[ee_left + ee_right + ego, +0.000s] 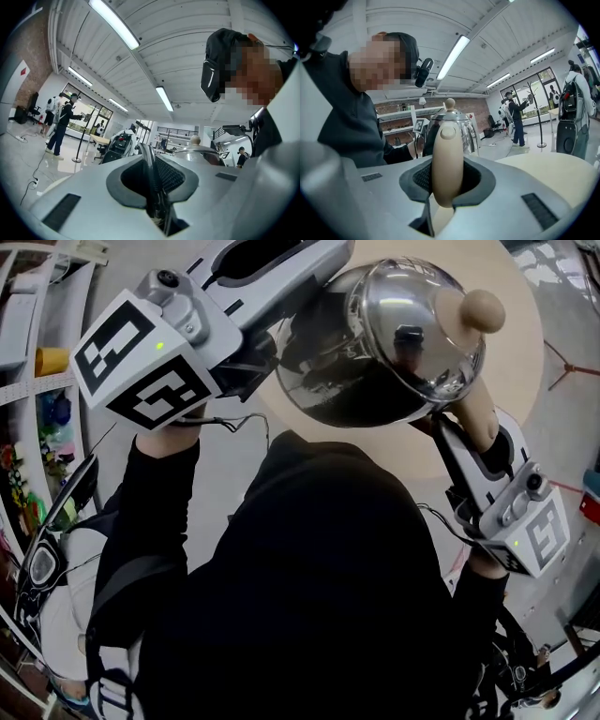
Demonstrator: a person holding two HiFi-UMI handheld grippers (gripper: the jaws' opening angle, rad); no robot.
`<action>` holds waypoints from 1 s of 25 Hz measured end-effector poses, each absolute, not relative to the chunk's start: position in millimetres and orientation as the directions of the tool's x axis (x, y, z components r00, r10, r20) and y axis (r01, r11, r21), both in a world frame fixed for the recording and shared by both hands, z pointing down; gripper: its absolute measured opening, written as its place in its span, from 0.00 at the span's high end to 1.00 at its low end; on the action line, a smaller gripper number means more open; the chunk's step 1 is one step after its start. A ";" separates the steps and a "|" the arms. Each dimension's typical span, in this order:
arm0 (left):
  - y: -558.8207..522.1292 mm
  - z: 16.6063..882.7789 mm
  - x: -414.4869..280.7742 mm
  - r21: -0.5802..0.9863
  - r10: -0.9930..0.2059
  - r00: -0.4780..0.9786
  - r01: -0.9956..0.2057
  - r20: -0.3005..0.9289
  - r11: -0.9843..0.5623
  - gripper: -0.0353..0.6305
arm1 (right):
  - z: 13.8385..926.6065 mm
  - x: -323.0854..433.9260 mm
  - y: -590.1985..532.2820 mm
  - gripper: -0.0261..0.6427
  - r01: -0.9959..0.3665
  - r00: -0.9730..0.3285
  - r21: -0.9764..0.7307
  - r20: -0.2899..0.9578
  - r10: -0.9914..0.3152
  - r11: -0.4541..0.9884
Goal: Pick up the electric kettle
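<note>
The right gripper (446, 176) clamps the electric kettle (403, 343) by its beige handle (446, 150), with the steel body just beyond its jaws. The left gripper (151, 164), jaws together, seems to touch the kettle's opposite side.

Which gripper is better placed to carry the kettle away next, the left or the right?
Right. The right gripper's jaws are closed on the beige handle of the kettle. The left gripper sits at the opposite side of the kettle, away from that handle.

Kettle (403, 334) btwn L tool (149, 154) & R tool (447, 176), prob over table (527, 367).
</note>
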State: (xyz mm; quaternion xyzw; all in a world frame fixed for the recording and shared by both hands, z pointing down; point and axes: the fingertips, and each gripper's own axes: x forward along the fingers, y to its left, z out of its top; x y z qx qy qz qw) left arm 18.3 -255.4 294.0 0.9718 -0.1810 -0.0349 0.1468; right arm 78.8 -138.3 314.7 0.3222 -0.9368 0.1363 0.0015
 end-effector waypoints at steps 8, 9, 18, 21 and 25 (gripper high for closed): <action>-257.8 295.6 17.7 0.277 -0.421 0.904 -0.423 0.069 -0.863 0.85 | 335.7 101.8 -117.7 0.83 -0.670 -0.741 -0.111 0.154 -0.653 0.734; -259.0 296.3 17.4 0.290 -0.432 0.899 -0.434 0.074 -0.853 0.85 | 334.3 101.2 -117.5 0.83 -0.674 -0.738 -0.107 0.160 -0.656 0.731; -267.0 298.6 7.3 0.397 -0.514 0.854 -0.500 0.079 -0.769 0.81 | 325.8 99.3 -117.0 0.83 -0.698 -0.714 -0.109 0.189 -0.674 0.708; -267.0 310.2 3.9 0.453 -0.526 0.844 -0.513 0.107 -0.729 0.76 | 329.4 100.1 -115.0 0.83 -0.705 -0.705 -0.111 0.219 -0.674 0.701; -264.5 314.9 0.2 0.474 -0.524 0.844 -0.510 0.115 -0.718 0.77 | 334.4 102.3 -114.3 0.83 -0.724 -0.683 -0.096 0.234 -0.691 0.683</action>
